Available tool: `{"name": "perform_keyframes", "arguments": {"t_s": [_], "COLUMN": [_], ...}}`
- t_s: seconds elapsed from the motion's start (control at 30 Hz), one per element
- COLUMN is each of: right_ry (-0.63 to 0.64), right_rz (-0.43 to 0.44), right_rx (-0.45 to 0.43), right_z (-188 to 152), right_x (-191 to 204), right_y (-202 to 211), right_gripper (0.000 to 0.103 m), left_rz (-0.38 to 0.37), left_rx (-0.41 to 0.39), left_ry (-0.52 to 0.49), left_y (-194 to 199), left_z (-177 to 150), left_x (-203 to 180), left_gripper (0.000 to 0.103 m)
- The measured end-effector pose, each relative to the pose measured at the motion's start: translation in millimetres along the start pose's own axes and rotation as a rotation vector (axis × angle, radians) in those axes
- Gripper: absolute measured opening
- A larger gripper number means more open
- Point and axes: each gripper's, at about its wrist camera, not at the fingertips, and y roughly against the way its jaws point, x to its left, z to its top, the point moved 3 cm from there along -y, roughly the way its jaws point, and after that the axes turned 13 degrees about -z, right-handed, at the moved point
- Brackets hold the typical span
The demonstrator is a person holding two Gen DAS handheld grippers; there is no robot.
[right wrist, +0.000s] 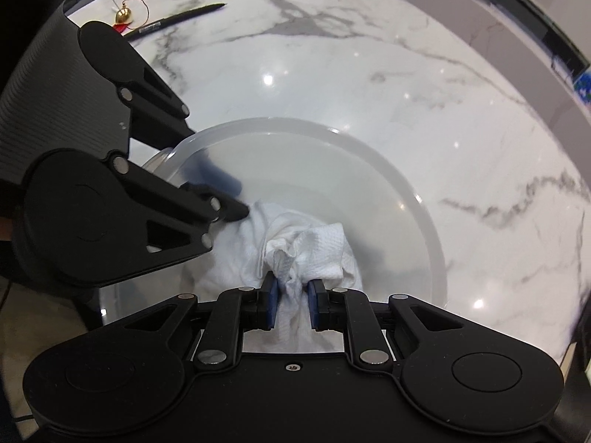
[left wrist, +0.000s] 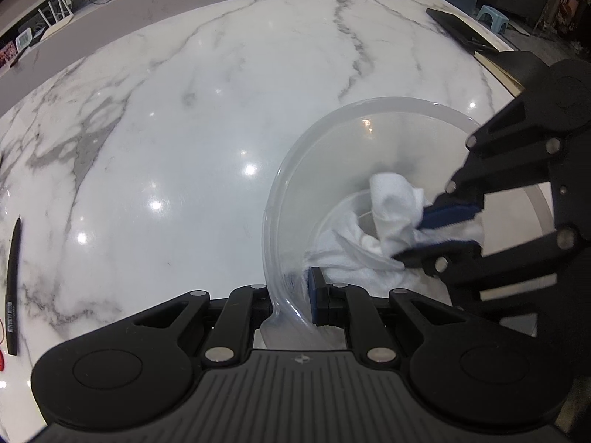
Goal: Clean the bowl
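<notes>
A clear plastic bowl stands on the white marble table. My left gripper is shut on the bowl's near rim, one pad inside and one outside the wall. Inside the bowl lies a bunched white cloth. My right gripper reaches down into the bowl and is shut on that cloth, its blue pads pinching a fold. The cloth rests against the bowl's bottom and lower wall.
A black pen lies on the table's left side, with a small gold ornament on a cord and a red item beside it. A dark flat tablet sits at the far right corner. Marble stretches beyond the bowl.
</notes>
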Motion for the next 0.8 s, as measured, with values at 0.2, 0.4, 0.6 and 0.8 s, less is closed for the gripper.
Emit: {"name": "perform_keyframes", "arguments": {"t_s": [0.2, 0.4, 0.6, 0.8], "right_ry": [0.015, 0.014, 0.020, 0.029], "right_rz": [0.024, 0.093, 0.140, 0.125], "right_rx": [-0.024, -0.025, 0.012, 0.061], "right_z": [-6.5, -10.6, -13.4, -11.6], "right_x": [-8.0, -2.2, 8.1, 8.3], "right_y": [2.7, 13.4, 16.9, 18.7], "right_gripper": [0.015, 0.015, 0.015, 0.015], "left_rz": [-0.002, 0.005, 0.010, -0.019], "left_rx": [0.000, 0.000, 0.013, 0.119], "left_ry": [0.009, 0.009, 0.000, -0.035], "left_y": [0.1, 0.0, -0.3, -2.8], "left_z": [0.6, 0.4, 1.4, 13.6], "left_x": [1.0, 0.8, 0.8, 3.8], "left_gripper": [0.010, 0.009, 0.010, 0.010]}}
